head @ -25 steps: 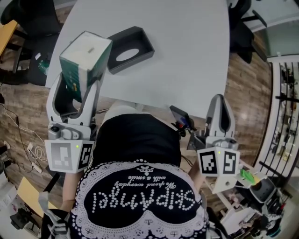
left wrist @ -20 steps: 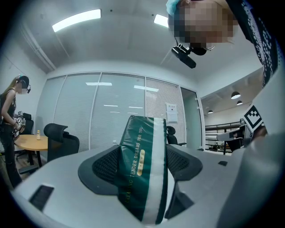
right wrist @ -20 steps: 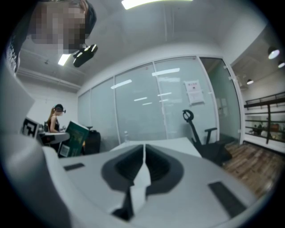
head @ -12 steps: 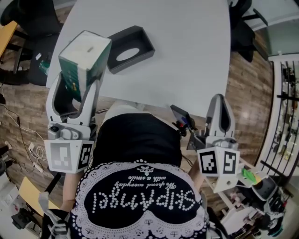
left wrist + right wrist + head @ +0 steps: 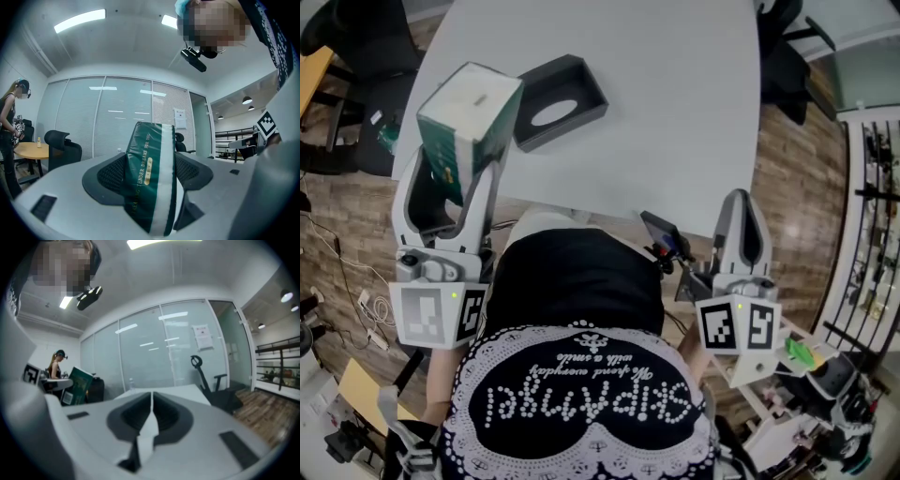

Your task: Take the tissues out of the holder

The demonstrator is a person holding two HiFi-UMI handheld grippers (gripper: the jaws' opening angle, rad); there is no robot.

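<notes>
A green and white pack of tissues [image 5: 473,103] is held up over the table's near left corner. My left gripper [image 5: 457,164] is shut on it. In the left gripper view the pack [image 5: 149,178] stands upright, squeezed between the two dark pads. The black holder [image 5: 561,98], with an oval opening in its top, lies on the white table [image 5: 675,112] just right of the pack. My right gripper [image 5: 741,204] hangs off the table's near right edge. Its jaws [image 5: 151,401] are shut with nothing between them. The pack [image 5: 79,384] shows at the far left of the right gripper view.
Black office chairs stand at the table's far right [image 5: 787,56] and far left [image 5: 356,47]. A shelf rack [image 5: 872,187] runs along the right. Cables [image 5: 337,272] lie on the wooden floor at the left. A person [image 5: 9,122] stands by a round wooden table.
</notes>
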